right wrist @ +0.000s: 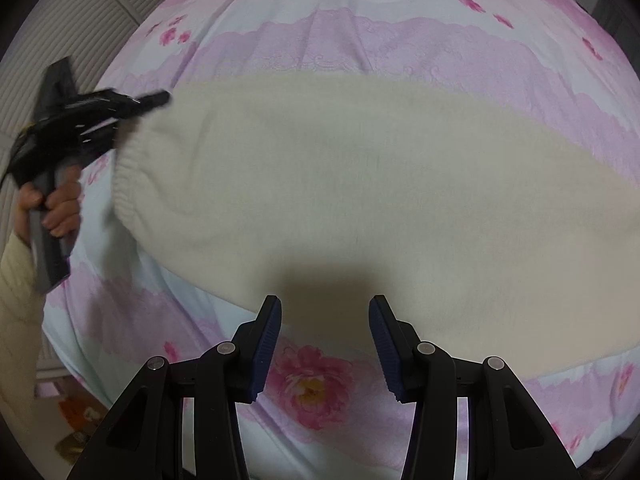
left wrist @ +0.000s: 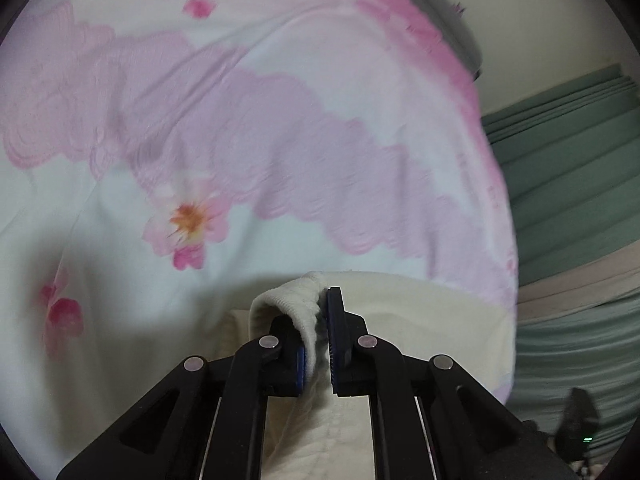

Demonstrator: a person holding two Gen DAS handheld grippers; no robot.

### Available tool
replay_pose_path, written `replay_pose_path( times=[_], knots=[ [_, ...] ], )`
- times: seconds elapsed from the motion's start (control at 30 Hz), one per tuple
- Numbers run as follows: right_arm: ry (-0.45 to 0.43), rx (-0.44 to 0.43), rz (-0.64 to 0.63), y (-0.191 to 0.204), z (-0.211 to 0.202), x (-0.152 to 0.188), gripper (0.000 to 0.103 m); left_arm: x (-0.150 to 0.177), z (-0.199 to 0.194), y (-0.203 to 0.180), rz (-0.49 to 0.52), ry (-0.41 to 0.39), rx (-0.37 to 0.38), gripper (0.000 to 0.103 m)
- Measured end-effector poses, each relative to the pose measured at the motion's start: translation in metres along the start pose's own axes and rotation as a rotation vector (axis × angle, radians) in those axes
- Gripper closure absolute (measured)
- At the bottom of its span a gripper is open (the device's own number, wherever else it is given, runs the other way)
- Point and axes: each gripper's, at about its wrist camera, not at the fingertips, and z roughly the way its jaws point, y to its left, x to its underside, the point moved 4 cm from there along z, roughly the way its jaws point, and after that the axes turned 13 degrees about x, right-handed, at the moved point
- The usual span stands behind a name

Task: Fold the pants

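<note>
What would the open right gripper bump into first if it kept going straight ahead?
Most likely the cream fleece pants, spread right ahead of the right gripper. Below its tips lies the pink flowered bedsheet. Its height above the fabric is unclear.

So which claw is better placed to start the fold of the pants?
Left. The left claw is already shut on the pants at the ribbed end; the right claw is open and holds nothing.
</note>
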Motion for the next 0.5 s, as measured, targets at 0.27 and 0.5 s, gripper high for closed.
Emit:
replay_pose_path(
  times=[0.27,0.5],
  knots=[
    [-0.005,0.038,-0.021,0.006,0.001,-0.008,0.055,-0.001,0.008,0.019,-0.010,0.074,-0.022,0.089],
    [-0.012,0.045,-0.010,0.002,0.000,-0.004,0.055,0.008,0.006,-0.005,0.117,0.187,-0.101,0.082]
  ],
)
